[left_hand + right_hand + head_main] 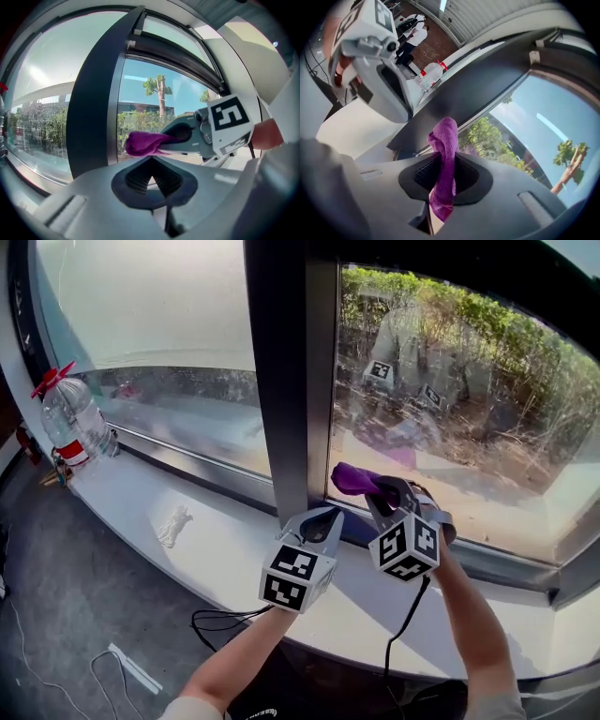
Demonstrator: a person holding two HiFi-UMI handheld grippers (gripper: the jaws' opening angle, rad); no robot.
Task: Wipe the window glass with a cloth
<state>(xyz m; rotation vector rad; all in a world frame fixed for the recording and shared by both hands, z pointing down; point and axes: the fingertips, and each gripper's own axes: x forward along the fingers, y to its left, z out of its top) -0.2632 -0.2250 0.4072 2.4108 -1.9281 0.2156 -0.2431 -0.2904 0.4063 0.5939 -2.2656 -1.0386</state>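
The right claw (380, 491), clamped on the purple cloth (351, 478), aims its bunched end at the low left corner of the window glass (469, 409). The pane spreads right and far. The left claw (317, 521) is closed and empty.

Two grey two-jaw grippers: left gripper (323, 517), right gripper (377, 487); one purple fabric cloth (348, 478); one clear red-capped plastic bottle (74, 420) at left edge; one crumpled white scrap (174, 525).

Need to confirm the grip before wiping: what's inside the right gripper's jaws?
A purple cloth, clamped between the right gripper's jaws, bunched end poking out toward the window glass. The pinched part itself is hidden.
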